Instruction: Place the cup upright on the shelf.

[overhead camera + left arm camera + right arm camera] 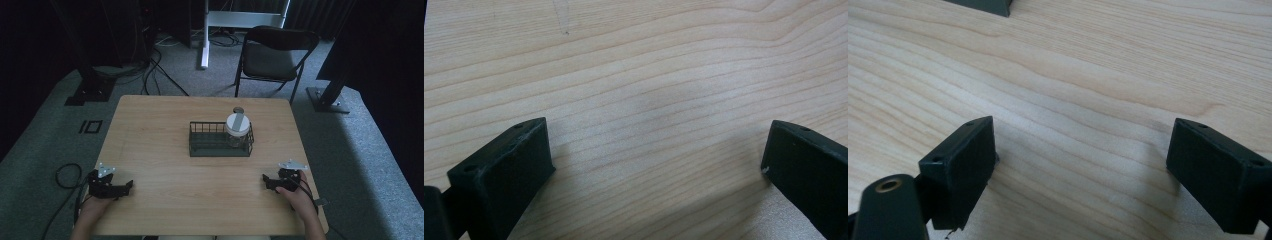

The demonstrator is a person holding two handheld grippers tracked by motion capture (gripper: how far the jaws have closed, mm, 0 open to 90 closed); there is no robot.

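- Wooden worktop point(165, 150) is carrying a dark wire basket point(207, 141) mid-table; a white-lidded jar point(237, 128) is standing in its right end.
- Left gripper point(122, 187) and right gripper point(270, 181) are resting at the near corners, jaws spread, holding nothing.
- Judgement: right gripper is sitting nearer; it is best descending squarely over the lid, clearing the basket wall.

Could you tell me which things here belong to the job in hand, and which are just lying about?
In the job:
wire basket
lidded jar standing in its right end
left gripper, open
right gripper, open

Lying about:
folding chair
floor cables
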